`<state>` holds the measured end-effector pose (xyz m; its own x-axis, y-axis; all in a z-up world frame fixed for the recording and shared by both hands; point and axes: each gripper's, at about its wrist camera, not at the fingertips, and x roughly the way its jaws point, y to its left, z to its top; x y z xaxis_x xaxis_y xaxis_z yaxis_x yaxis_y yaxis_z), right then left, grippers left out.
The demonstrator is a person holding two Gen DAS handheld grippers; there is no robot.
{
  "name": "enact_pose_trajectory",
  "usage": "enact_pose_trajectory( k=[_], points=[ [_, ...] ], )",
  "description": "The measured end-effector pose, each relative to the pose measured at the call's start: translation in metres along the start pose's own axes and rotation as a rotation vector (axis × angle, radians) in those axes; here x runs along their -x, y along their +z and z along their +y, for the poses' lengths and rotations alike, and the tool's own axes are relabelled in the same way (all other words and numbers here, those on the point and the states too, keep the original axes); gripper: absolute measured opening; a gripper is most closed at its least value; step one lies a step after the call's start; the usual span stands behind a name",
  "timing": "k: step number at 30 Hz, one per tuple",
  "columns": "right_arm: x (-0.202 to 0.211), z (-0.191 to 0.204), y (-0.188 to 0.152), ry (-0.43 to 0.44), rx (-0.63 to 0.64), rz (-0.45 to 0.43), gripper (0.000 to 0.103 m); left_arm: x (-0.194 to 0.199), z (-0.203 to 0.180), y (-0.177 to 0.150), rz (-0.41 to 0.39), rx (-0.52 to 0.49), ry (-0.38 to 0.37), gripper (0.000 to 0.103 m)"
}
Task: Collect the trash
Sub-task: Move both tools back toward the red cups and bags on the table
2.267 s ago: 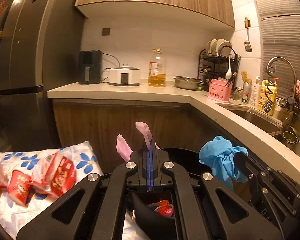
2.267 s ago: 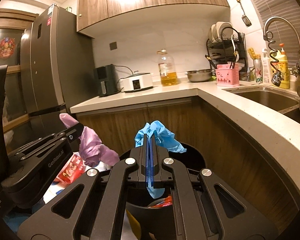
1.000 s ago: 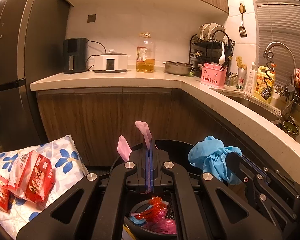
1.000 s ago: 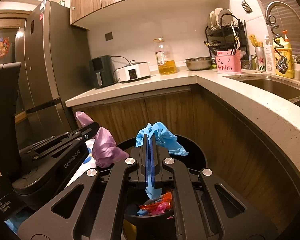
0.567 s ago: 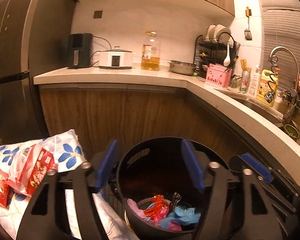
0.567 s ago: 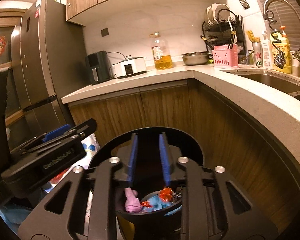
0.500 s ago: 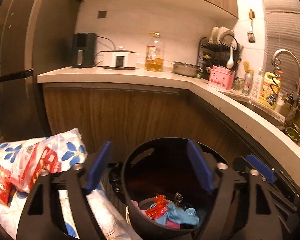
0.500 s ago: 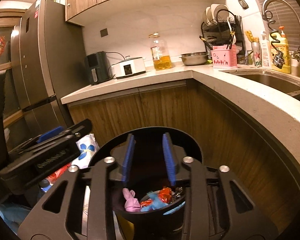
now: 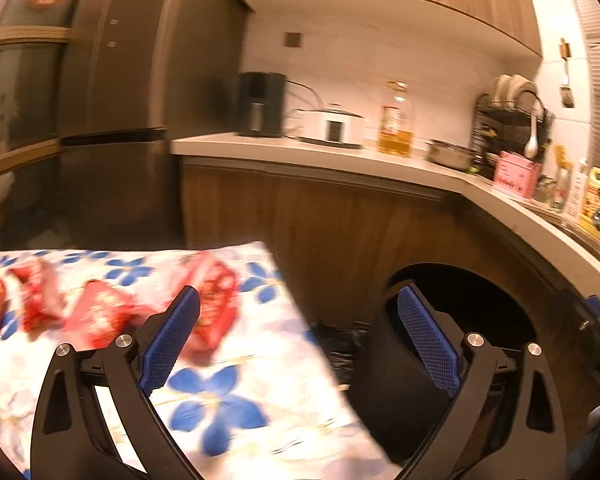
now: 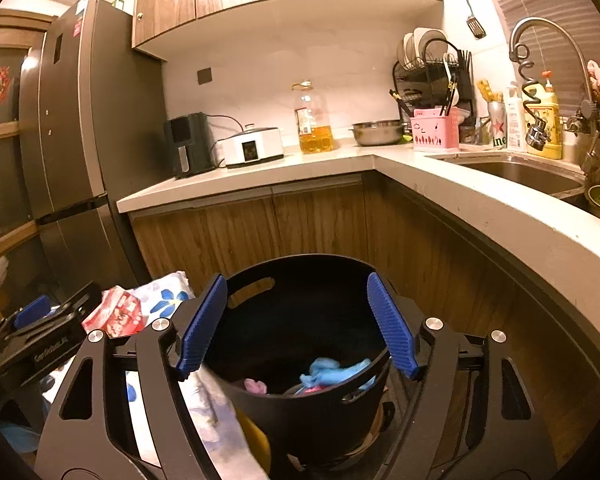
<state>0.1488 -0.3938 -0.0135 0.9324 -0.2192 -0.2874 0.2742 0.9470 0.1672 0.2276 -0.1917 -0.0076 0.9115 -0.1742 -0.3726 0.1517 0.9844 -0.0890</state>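
Trash bin [image 10: 300, 412], black and round with a handle slot in its wall, sitting on the floor in the corner of the wooden cabinets [image 10: 320, 220]. Holding a crumpled blue glove [image 10: 336, 370] and a smaller pink scrap [image 10: 256, 386] on top of some red wrappers inside. Lying beside the bin, to its left, on a white cloth with blue flowers [image 9: 220, 404]: several red snack packets [image 9: 100, 316], blurred in the left wrist view, so the print cannot be read; one more red packet [image 10: 116, 316] showing at the cloth's edge in the right wrist view.

Right claw [image 10: 296, 322] pointing slightly downward over the bin's mouth, blue pads [image 10: 388, 322] spreading apart either side of the opening, with nothing between them but the bin below. Not touching the rim as far as can be told.

Left claw [image 9: 296, 344] aiming at the gap between cloth and bin, tilted slightly downward, jaws opening wide and carrying nothing; left pad [image 9: 168, 340] hanging in front of a red packet, right pad in front of the bin's dark mouth [image 9: 460, 304]. Appearing also at the left edge of the right wrist view as a black body [image 10: 40, 340] near the cloth.

Standing behind on the table [image 10: 260, 178]: an oil bottle [image 10: 314, 120], a white cooker [image 10: 254, 146] and a pink caddy [image 10: 434, 134].
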Motion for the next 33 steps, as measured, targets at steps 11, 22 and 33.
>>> enact_pose_trajectory(
  k=[11, 22, 33],
  points=[
    [0.011, 0.053, -0.023, 0.080, 0.022, 0.018, 0.075, 0.033, 0.090, -0.022, -0.035, 0.070, 0.210, 0.095],
    [0.010, 0.120, -0.044, 0.183, 0.085, 0.054, 0.075, 0.043, 0.157, -0.039, -0.014, 0.121, 0.279, 0.095],
    [-0.024, 0.179, -0.064, 0.274, 0.143, 0.119, 0.075, 0.037, 0.185, -0.043, 0.012, 0.134, 0.286, 0.095]
  ],
)
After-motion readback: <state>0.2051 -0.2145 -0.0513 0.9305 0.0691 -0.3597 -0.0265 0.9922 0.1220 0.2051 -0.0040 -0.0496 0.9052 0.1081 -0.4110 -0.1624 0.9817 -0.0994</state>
